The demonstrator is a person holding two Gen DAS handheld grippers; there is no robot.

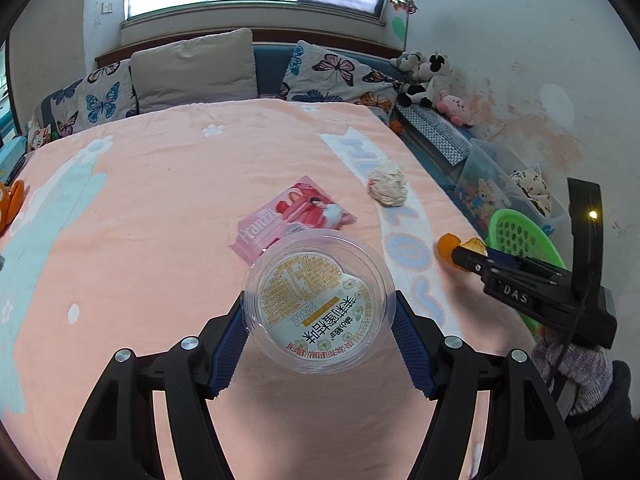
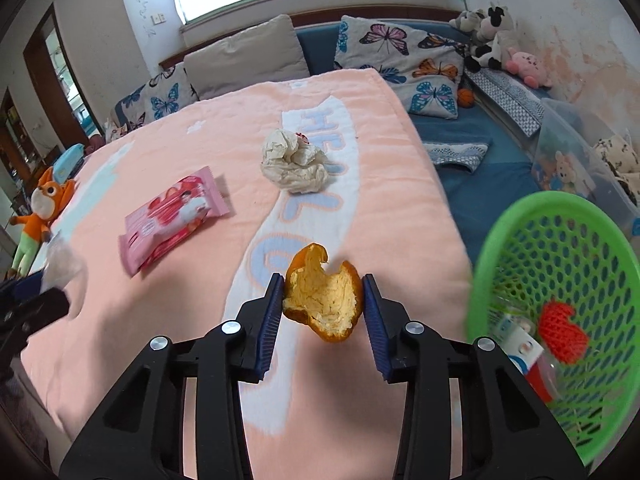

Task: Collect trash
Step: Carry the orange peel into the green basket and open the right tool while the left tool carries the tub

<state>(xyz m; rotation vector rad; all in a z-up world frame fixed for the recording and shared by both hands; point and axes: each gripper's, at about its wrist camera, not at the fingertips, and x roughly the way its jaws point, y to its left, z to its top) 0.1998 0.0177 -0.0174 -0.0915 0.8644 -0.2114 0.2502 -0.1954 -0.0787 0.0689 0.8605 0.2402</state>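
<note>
Right gripper (image 2: pixel 323 305) clamps orange peel (image 2: pixel 324 300); green basket (image 2: pixel 500 248) just right.

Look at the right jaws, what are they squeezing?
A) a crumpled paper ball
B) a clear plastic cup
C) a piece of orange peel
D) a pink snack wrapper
C: the right gripper has its blue pads pressed on both sides of the orange peel, lifted above the pink blanket; the paper ball and the pink wrapper lie on that blanket.
</note>
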